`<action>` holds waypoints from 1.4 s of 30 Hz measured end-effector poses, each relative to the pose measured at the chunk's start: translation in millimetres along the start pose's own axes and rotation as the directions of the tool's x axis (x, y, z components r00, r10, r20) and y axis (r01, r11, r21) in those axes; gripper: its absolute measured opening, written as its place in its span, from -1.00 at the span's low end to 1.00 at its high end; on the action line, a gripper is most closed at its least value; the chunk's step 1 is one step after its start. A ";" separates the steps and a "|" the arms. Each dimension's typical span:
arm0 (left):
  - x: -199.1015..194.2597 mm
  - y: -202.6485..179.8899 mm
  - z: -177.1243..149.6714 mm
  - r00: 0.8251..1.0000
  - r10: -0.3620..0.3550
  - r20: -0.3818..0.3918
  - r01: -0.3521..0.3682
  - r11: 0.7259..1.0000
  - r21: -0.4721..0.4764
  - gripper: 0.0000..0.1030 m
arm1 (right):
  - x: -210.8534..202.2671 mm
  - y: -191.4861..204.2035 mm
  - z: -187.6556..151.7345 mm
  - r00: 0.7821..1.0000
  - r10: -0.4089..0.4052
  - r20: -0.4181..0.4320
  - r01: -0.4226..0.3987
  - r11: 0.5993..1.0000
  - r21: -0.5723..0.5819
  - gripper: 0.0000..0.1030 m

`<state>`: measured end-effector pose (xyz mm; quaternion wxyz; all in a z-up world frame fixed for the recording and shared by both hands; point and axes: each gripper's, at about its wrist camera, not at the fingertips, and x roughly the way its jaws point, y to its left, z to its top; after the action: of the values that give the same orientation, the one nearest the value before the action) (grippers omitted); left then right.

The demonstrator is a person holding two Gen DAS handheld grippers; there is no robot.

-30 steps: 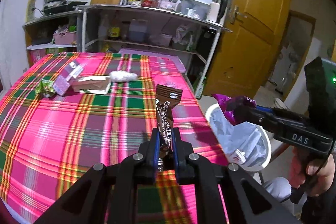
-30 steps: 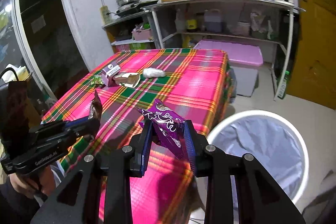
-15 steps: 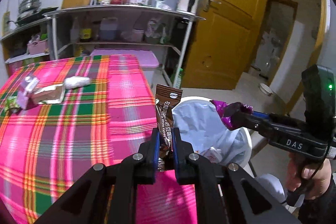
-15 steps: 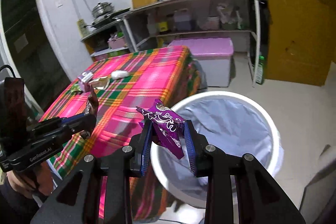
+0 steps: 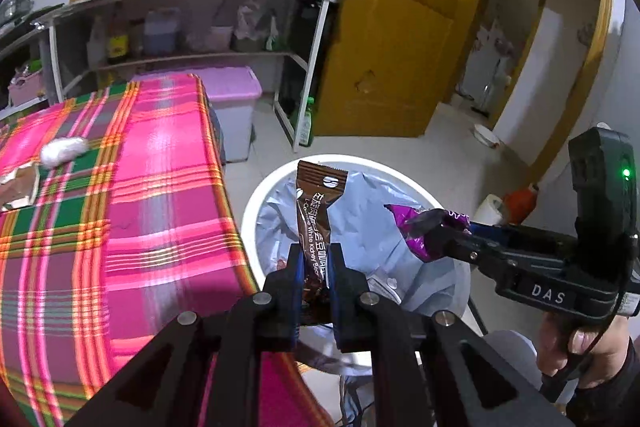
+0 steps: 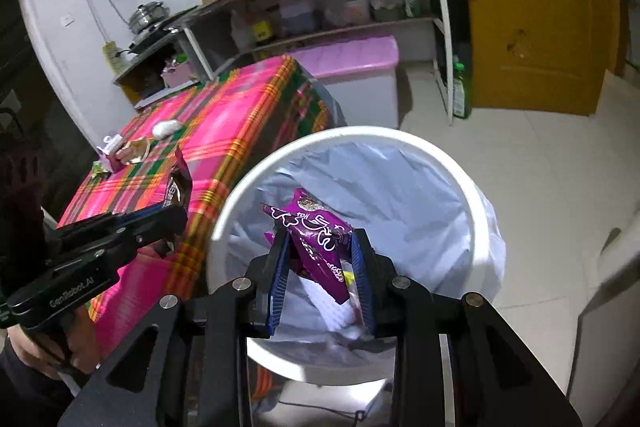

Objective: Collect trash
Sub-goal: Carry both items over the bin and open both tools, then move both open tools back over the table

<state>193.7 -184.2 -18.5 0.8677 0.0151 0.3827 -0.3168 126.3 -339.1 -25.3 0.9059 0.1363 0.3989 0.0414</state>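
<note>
Over the white round bin (image 6: 352, 137) with its pale liner, both grippers have arrived from the table, left gripper (image 5: 316, 259) clamping a brown coffee sachet (image 5: 318, 203), right gripper (image 6: 320, 251) pinching a purple snack wrapper (image 6: 320, 239), ready to drop.

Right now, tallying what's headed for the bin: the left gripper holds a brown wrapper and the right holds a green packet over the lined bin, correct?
Not quite: the packet in the right gripper is purple, as the right wrist view shows. The left gripper does hold a brown wrapper, and the bin is lined.

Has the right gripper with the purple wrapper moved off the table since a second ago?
Yes. The right gripper and its purple wrapper swung from above the plaid tablecloth to over the white bin.
</note>
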 end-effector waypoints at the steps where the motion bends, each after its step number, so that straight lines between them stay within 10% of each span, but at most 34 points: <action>1: 5.7 -0.3 0.8 1.000 0.001 -0.009 -0.001 1.000 -0.005 -0.77 | 1.3 -2.4 -0.2 1.000 -0.004 -0.004 0.004 1.000 0.003 -0.36; 5: 27.2 2.5 2.5 0.998 -0.008 -0.061 0.007 1.000 -0.022 -0.76 | 6.8 -13.4 -2.2 1.000 -0.010 -0.012 0.011 1.000 0.028 -0.14; 10: 37.9 7.8 1.2 0.994 -0.041 -0.098 0.035 0.998 -0.055 -0.26 | 12.4 -15.4 -4.7 0.999 -0.022 -0.024 0.023 0.999 0.033 -0.11; 42: -103.7 63.3 -31.6 0.979 0.173 0.109 -0.158 0.979 -0.127 -0.25 | -29.2 106.2 -7.8 0.992 0.124 0.024 -0.117 0.975 -0.187 -0.10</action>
<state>156.1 -69.2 15.3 0.9118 -0.0233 0.3457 -0.2205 104.3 -240.9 20.2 0.9174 0.0760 0.3681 0.1307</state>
